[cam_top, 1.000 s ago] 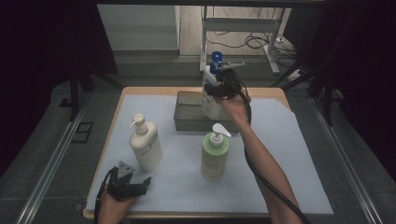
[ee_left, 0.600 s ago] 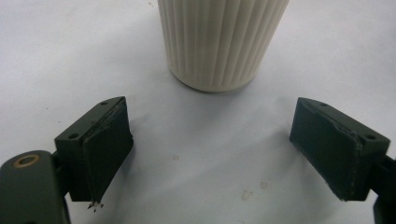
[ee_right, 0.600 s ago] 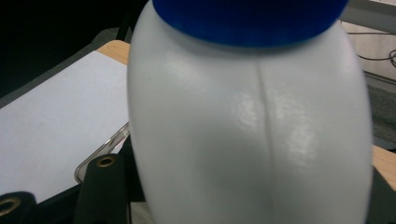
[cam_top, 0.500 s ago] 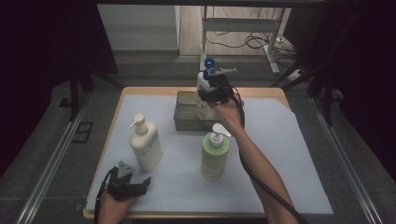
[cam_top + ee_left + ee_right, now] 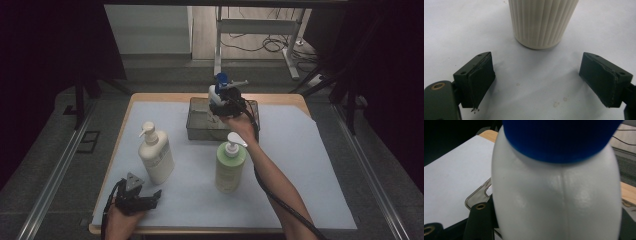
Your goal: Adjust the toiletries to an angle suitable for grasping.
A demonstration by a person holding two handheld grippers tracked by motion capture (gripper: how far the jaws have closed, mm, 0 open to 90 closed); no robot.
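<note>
High view: the right tool [image 5: 223,102], clamped on the blue-capped bottle [image 5: 217,91], now sits lower over the clear bin [image 5: 196,131] at the far side of the surface [image 5: 320,165] than it did a second ago, when the bottle stood higher above the bin's back edge. The bottle looks to be partly down inside the bin, though whether its base touches the bin floor cannot be told. Right gripper view shows the bottle [image 5: 556,195] close up between the jaws, which press its sides, with the bin's rim [image 5: 477,192] just below. So the lowering seems nearly done; releasing it in the bin would likely come next. The left tool [image 5: 134,197] has kept its place at the near edge, jaws wide and empty, pointing at the cream pump bottle [image 5: 156,154], whose ribbed base [image 5: 541,22] stands just ahead. The green pump bottle [image 5: 230,165] waits mid-surface, untouched.
</note>
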